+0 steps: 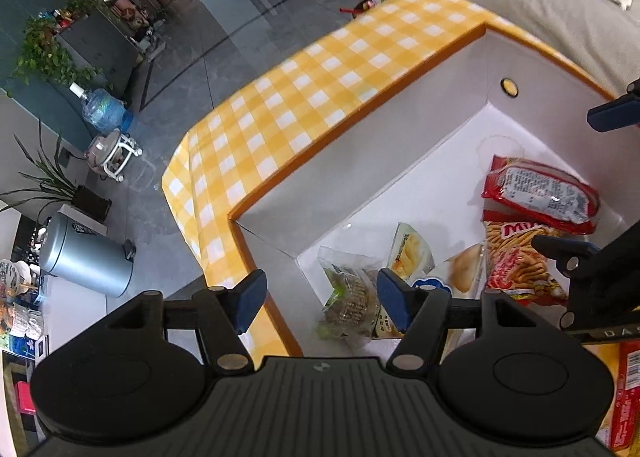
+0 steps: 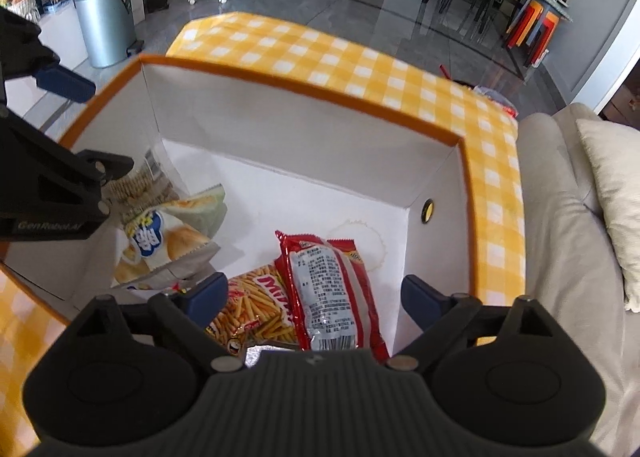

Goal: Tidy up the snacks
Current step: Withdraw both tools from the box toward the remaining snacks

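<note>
Snacks lie loose on the white floor of an open box [image 2: 304, 89] with an orange rim, which sits on a yellow checked cloth [image 1: 304, 89]. Below the right gripper [image 2: 314, 297], between its blue pads, is a red packet [image 2: 332, 289] resting partly on a bag of stick crisps [image 2: 256, 305]. Ahead and to its left are a white-and-blue bag [image 2: 160, 245] and a clear pack of crackers [image 2: 136, 181]. The left gripper [image 1: 320, 299] hovers over the box's near-left corner, just above that cracker pack [image 1: 348, 297], with a small yellow-green sachet [image 1: 408, 253] just beyond its right pad.

Both grippers have their jaws spread wide and hold nothing.

What could go wrong, as I judge it: the two grippers are close together over one box (each shows at the edge of the other's view), so a reach by either could knock the other. The slick wrappers overlap, so closing on the red packet may drag the stick crisps along or let it slide free. The crackers could be crushed by a hard squeeze.

The box's tall walls stand in the way of any sideways approach. A sofa [image 2: 568, 217] with a cushion lies to the right gripper's right, and a metal bin [image 2: 106, 17] stands on the floor beyond.
</note>
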`<state>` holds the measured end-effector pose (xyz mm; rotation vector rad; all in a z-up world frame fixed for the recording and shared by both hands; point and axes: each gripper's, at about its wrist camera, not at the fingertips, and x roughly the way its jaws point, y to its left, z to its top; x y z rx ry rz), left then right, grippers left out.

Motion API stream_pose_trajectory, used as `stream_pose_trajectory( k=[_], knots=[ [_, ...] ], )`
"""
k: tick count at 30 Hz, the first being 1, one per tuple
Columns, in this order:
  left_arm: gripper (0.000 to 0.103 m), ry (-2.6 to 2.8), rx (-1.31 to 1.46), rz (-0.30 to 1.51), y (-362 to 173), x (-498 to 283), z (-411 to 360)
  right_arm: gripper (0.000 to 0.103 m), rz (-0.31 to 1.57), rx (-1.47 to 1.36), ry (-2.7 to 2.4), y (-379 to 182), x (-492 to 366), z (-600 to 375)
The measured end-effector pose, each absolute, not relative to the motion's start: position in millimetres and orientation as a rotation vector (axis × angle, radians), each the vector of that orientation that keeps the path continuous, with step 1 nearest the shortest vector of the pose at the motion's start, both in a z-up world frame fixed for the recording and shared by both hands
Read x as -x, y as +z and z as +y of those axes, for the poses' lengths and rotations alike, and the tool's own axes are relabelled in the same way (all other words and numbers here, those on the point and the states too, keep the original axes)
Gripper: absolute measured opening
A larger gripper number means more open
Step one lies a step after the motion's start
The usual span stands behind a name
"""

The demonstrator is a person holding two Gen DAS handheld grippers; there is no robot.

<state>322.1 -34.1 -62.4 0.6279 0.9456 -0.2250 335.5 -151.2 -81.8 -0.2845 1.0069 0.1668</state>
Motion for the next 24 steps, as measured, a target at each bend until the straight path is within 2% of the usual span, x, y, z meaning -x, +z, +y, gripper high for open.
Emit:
stream_pose_trajectory(
  k=[15, 24],
  knots=[
    [0.075, -0.273, -0.474, 0.786, -13.5, -257.1, -11.9, 0.099, 0.862, 0.152, 0.152, -25.5, -269.5, -160.9],
    [0.075, -0.251, -0.405, 0.742, -3.9, -199.2, 0.7, 0.099, 0.857, 0.025, 0.129, -19.1, -213.4, -170.5]
  ],
)
